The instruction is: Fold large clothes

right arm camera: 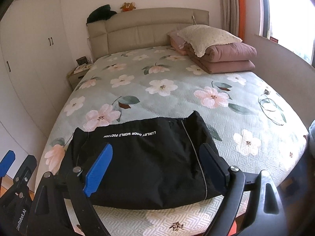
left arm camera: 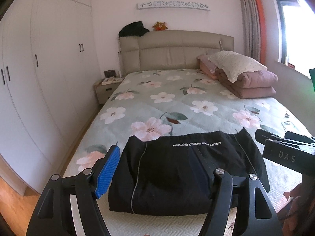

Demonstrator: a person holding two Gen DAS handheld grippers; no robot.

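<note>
A black garment (left arm camera: 185, 169) with white lettering and grey piping lies folded into a compact rectangle at the near edge of the bed; it also shows in the right wrist view (right arm camera: 141, 163). My left gripper (left arm camera: 155, 167) is open, held just above the garment's near left part, holding nothing. My right gripper (right arm camera: 157, 165) is open over the garment's middle, also empty. The right gripper's body (left arm camera: 283, 153) shows at the right of the left wrist view. The left gripper (right arm camera: 7, 161) shows at the left edge of the right wrist view.
The bed (left arm camera: 177, 102) has a green floral cover. A folded pink quilt (left arm camera: 254, 84) with a cream pillow (left arm camera: 234, 63) sits at its far right. White wardrobes (left arm camera: 39, 68) stand left, with a nightstand (left arm camera: 106, 86) by the headboard. A thin cable (right arm camera: 271, 106) lies on the bed's right side.
</note>
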